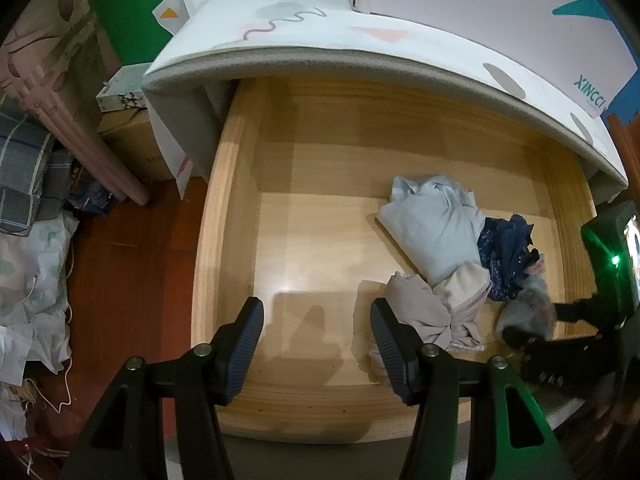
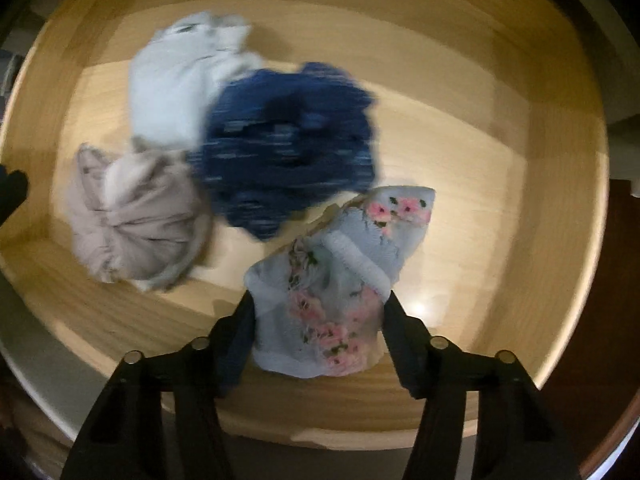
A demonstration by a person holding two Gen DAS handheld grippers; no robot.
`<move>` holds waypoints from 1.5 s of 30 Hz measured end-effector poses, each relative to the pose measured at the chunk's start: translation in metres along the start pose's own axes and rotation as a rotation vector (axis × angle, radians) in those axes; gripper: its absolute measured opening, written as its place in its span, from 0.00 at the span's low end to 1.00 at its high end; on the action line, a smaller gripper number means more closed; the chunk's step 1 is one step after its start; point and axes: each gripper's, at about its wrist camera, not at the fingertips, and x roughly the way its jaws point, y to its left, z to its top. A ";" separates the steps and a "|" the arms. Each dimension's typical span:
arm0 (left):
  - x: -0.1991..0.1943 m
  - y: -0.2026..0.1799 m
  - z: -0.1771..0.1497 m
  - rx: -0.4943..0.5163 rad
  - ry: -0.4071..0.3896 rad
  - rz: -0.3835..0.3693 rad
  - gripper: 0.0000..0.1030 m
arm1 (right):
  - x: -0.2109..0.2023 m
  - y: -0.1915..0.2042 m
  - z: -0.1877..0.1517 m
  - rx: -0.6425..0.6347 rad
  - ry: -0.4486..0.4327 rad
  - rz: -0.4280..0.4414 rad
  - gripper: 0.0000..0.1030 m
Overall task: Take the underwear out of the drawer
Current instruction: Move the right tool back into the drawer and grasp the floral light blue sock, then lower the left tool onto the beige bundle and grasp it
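The open wooden drawer (image 1: 224,200) (image 2: 560,240) holds several crumpled pieces of underwear at its right end. A pale blue piece (image 1: 432,224) (image 2: 172,92) lies at the back, a navy speckled one (image 1: 504,256) (image 2: 288,152) beside it, and a beige one (image 1: 424,312) (image 2: 136,216) nearer the front. My right gripper (image 2: 320,304) (image 1: 532,324) points down into the drawer and is shut on the grey-blue floral underwear (image 2: 332,280) (image 1: 528,300), which fills the gap between both fingers. My left gripper (image 1: 316,308) hangs open and empty over bare drawer bottom, just left of the beige piece.
A white patterned foam mat (image 1: 320,40) overhangs the drawer's back. Red-brown floor (image 1: 128,260) lies left of the drawer, with piled bedding (image 1: 32,280), a cardboard box (image 1: 132,140) and a pink roll (image 1: 80,120).
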 end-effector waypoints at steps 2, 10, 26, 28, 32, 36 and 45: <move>0.001 -0.002 0.000 0.011 0.008 -0.001 0.55 | 0.002 -0.010 -0.001 0.014 0.001 0.001 0.49; 0.010 -0.017 -0.001 0.085 0.056 -0.023 0.55 | 0.012 -0.035 -0.014 0.049 0.029 0.018 0.37; 0.018 -0.074 0.011 0.178 0.160 -0.164 0.55 | 0.025 -0.066 -0.020 0.088 0.042 0.070 0.34; 0.024 -0.080 0.013 0.171 0.187 -0.170 0.55 | 0.026 -0.073 -0.021 0.096 0.043 0.087 0.34; 0.038 -0.087 0.020 0.136 0.207 -0.136 0.57 | 0.023 -0.087 -0.021 0.098 0.041 0.094 0.35; 0.047 -0.091 0.024 0.133 0.221 -0.095 0.57 | 0.023 -0.087 -0.021 0.099 0.042 0.094 0.35; 0.060 -0.091 0.024 0.136 0.263 -0.038 0.68 | 0.020 -0.093 -0.020 0.099 0.043 0.098 0.36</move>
